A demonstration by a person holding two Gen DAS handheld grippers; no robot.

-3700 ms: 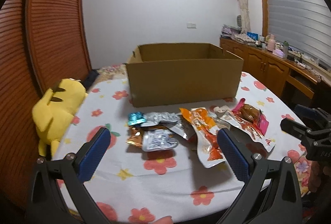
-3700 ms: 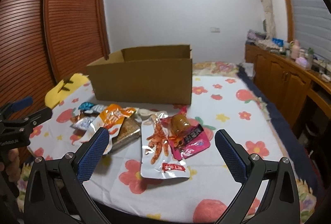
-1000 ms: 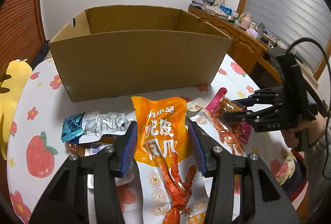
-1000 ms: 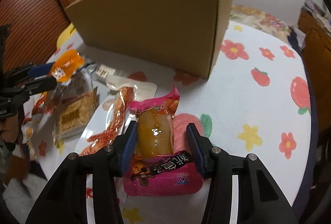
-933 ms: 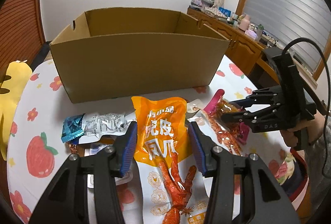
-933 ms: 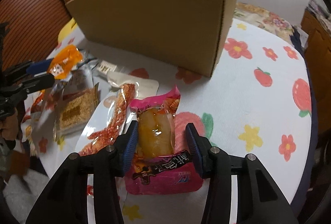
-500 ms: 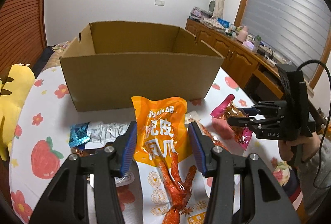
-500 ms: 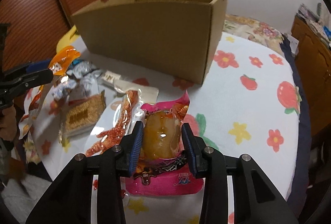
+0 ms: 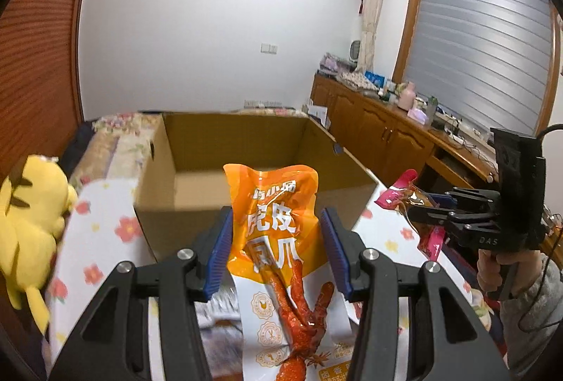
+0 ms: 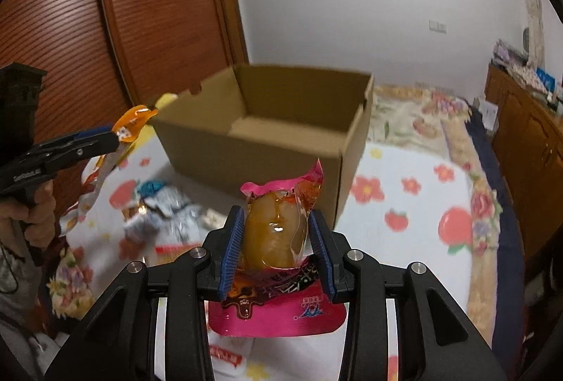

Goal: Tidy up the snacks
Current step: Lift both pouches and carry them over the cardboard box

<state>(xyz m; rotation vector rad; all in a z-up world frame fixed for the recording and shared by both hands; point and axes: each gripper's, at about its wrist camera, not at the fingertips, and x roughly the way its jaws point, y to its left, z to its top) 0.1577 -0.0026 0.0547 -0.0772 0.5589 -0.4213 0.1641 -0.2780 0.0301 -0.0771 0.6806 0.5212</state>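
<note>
**Both snack packs lifted before the box**

The left gripper [image 9: 278, 250] pinches the orange chicken-feet pouch [image 9: 278, 240], long axis upright, top edge toward the cardboard box [image 9: 246, 169]. The right gripper [image 10: 278, 247] clamps the pink egg packet [image 10: 278, 240], likewise upright, in front of the box's near corner. A second ago both packs lay flat on the floral tablecloth [image 10: 404, 205]; now they hang above it, and the box's inside shows.

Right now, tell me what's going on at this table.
A person is sorting snacks with two handheld grippers. The left gripper grips an orange chicken-feet pouch; the right gripper grips a pink packet holding a brown egg-shaped snack. Both are lifted before the open, empty-looking cardboard box. Other packets lie on the floral tablecloth.
</note>
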